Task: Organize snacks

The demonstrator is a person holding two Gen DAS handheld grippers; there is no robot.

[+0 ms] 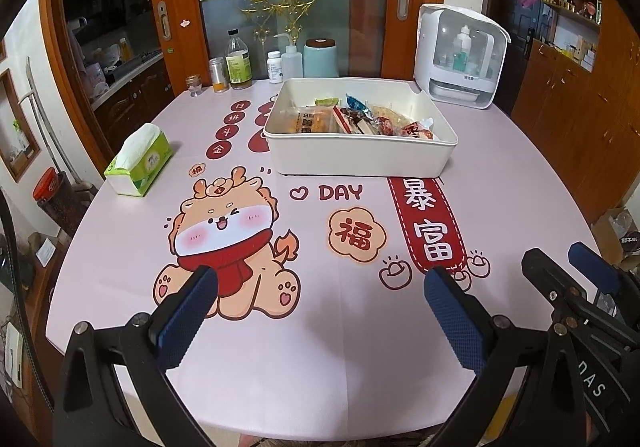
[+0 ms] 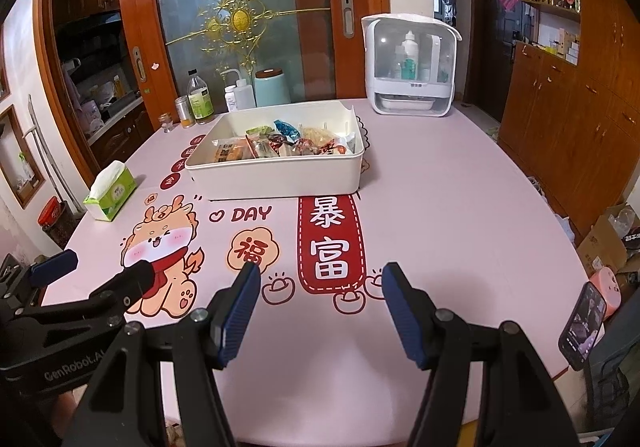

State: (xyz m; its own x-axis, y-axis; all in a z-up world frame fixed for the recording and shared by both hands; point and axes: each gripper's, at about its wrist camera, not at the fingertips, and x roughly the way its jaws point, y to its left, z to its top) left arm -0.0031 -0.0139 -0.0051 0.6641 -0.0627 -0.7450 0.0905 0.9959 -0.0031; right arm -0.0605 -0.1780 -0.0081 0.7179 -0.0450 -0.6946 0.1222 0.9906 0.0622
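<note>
The snacks (image 1: 352, 121) are seen piled in a white bin (image 1: 360, 157) that stands on the far middle part of the table (image 1: 320, 347), on its pink printed cover. Packets in orange, red, blue and yellow wrappers are heaped together inside; the single kinds cannot be told apart.

Just behind the bin, at the far edge, a row of bottles (image 1: 239, 61) and a pale green canister (image 1: 320, 57) is lined up, and to the far right a white cabinet with a clear door (image 1: 460, 55) is set. A green tissue pack (image 1: 138, 161) is placed well apart on the left.

At the near edge, the left gripper (image 1: 320, 287) is held above the cover with its blue-padded fingers (image 1: 188, 321) spread wide and nothing between them. The right gripper (image 2: 320, 279) is held likewise, fingers (image 2: 240, 313) parted and empty. A phone (image 2: 582, 323) is propped at the near right.
</note>
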